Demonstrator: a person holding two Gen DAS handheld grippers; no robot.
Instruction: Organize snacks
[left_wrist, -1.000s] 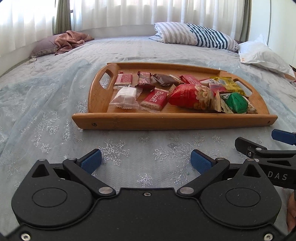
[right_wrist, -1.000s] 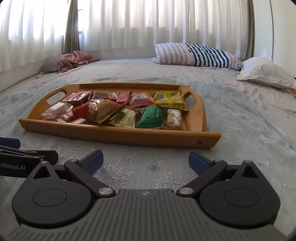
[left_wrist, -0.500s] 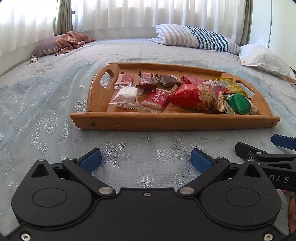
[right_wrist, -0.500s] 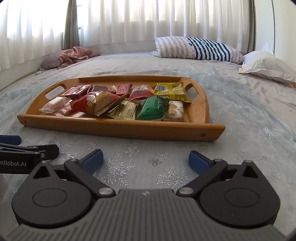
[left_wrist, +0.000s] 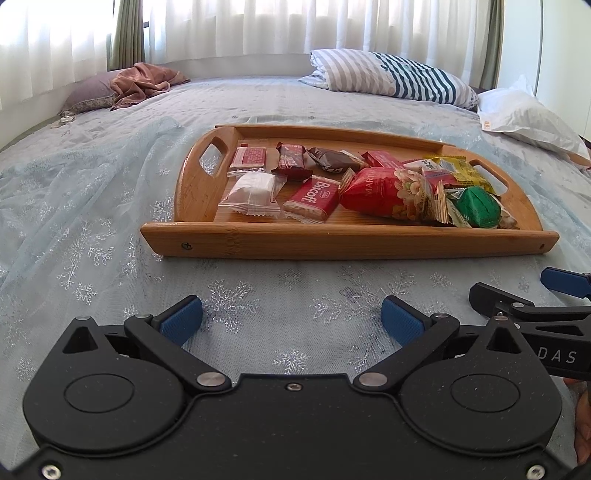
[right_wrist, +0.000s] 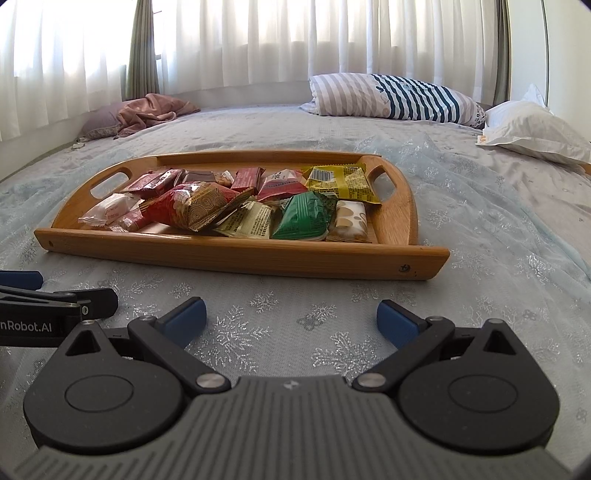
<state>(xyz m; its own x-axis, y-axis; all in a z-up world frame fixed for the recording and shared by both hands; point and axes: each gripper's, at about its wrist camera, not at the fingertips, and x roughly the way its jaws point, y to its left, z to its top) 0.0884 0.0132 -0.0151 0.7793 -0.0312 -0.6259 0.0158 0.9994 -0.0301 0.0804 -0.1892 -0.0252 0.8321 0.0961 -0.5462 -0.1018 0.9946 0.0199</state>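
Observation:
A wooden tray (left_wrist: 347, 244) lies on the bed and holds several wrapped snacks: a white packet (left_wrist: 253, 192), a red Biscoff bar (left_wrist: 313, 197), a big red nut bag (left_wrist: 388, 192), a green packet (left_wrist: 478, 211), a yellow packet (right_wrist: 341, 178). The tray also shows in the right wrist view (right_wrist: 236, 254). My left gripper (left_wrist: 291, 319) is open and empty, low over the bedspread in front of the tray. My right gripper (right_wrist: 291, 319) is open and empty, beside the left one and the same distance back.
The bed is covered by a pale blue snowflake spread (left_wrist: 92, 221). A striped pillow (left_wrist: 388, 77) and a white pillow (left_wrist: 528, 118) lie at the back right. A pink cloth on a purple pillow (left_wrist: 136, 85) lies at the back left, under curtains.
Both grippers have drawn back and dropped a little from the tray. Both stay open and empty. The snacks have not moved.

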